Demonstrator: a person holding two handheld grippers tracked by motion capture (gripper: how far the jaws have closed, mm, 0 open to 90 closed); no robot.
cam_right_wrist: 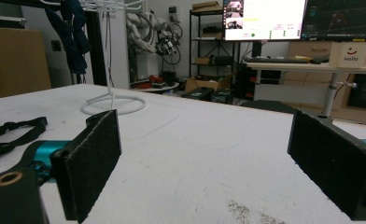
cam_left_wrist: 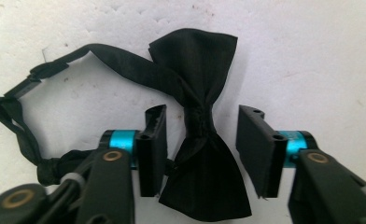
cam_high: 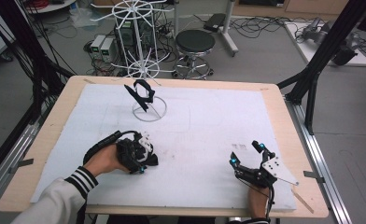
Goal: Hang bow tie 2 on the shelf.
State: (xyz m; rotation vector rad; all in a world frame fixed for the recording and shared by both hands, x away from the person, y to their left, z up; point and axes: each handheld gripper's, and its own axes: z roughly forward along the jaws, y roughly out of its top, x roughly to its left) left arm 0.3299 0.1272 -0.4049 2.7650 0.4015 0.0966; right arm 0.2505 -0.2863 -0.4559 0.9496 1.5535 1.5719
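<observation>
Left gripper [cam_left_wrist: 202,140] pointed down over black bow tie [cam_left_wrist: 197,126] lying on white mat [cam_left_wrist: 312,56]; jaws apart, straddling knot, not pressing. Right gripper [cam_high: 246,154] resting on mat, jaws wide apart, nothing between.

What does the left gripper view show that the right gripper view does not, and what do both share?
Left gripper view: the bow tie lying flat, its knot between the jaws of the open left tool. Right gripper view: the white wire stand, a lit monitor and the open right tool with nothing between its jaws. Shared: the white table cover and the black strap.
</observation>
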